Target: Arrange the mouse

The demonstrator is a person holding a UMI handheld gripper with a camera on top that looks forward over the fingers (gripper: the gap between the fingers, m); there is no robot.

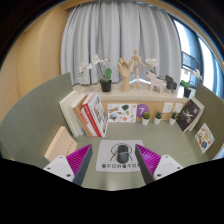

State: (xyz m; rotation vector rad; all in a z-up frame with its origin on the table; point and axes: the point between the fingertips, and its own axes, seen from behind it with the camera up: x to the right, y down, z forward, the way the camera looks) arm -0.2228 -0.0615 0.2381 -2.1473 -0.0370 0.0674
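Mouse [119, 153] on mat [100, 172], just ahead, between fingers | gripper [112, 165] fingers wide apart, holding nothing | books [88, 115] beyond, by curtain [110, 40]

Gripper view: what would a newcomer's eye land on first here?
First the mouse, lying on a printed mat between the open gripper's pink-padded fingers, untouched. Beyond it a row of books leans at the left. Farther back a wooden mannequin stands on a shelf before the grey curtain.
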